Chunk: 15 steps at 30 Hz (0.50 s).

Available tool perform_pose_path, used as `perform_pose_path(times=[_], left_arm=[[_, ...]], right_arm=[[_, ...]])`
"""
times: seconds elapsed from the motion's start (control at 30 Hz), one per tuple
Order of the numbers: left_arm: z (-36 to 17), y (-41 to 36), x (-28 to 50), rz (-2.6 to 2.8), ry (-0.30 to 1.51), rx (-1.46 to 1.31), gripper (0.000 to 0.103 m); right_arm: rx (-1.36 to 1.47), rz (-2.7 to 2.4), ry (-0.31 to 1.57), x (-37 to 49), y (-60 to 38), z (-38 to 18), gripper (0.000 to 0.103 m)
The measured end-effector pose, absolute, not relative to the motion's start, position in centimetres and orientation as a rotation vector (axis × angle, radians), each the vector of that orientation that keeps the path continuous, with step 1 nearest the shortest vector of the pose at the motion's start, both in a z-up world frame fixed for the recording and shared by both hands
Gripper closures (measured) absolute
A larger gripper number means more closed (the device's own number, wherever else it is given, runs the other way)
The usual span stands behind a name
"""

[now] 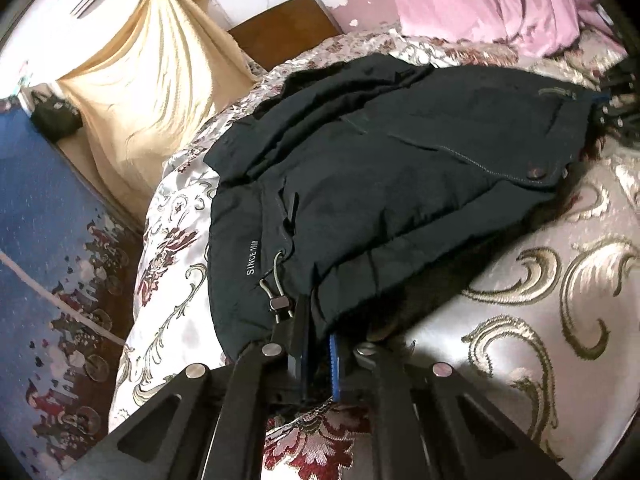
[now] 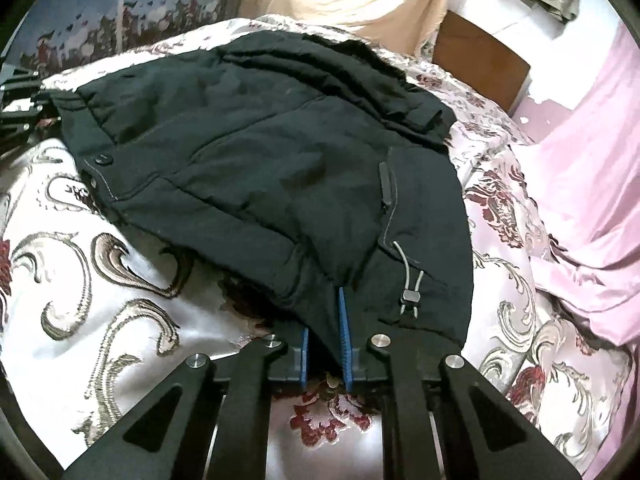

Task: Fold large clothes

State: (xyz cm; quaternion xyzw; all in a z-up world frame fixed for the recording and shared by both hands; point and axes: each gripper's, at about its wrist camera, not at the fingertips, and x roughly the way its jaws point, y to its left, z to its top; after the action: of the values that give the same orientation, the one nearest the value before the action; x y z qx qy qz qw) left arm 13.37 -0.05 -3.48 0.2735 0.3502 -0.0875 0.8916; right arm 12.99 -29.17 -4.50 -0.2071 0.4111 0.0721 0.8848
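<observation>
A large dark padded jacket (image 1: 380, 168) lies folded on a floral satin bedspread (image 1: 540, 320). It has a snap button, a drawcord with a toggle (image 1: 279, 303) and the print "SINCE 198". My left gripper (image 1: 318, 344) is shut on the jacket's near hem beside the toggle. In the right wrist view the jacket (image 2: 260, 152) fills the middle, and my right gripper (image 2: 324, 320) is shut on its near edge, with fabric between the blue pads (image 2: 343, 320). The other gripper shows at the far edge of each view, at the jacket's opposite corner.
A cream blanket (image 1: 160, 80) hangs at the bed's far side. A pink sheet (image 2: 592, 184) lies bunched on the bed beside the jacket. A brown wooden board (image 1: 284, 28) stands at the wall. A blue patterned surface (image 1: 48, 260) lies beyond the bed edge.
</observation>
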Motion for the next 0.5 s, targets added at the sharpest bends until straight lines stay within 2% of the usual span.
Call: perform_pose_path(times=[0.27,0.5], left_arm=[[-1.9,1.2,11.7,-0.170,0.681,0.462,0.097],[-0.8,2.3,7.5,-0.175,0.671,0.406,0.097]], right_arm=[[-0.316,0.114,0.759,11.2,-29.8,-2.6,0.096],[-0.289,0.124,0.746,7.6,-29.5,-1.3,0.097]])
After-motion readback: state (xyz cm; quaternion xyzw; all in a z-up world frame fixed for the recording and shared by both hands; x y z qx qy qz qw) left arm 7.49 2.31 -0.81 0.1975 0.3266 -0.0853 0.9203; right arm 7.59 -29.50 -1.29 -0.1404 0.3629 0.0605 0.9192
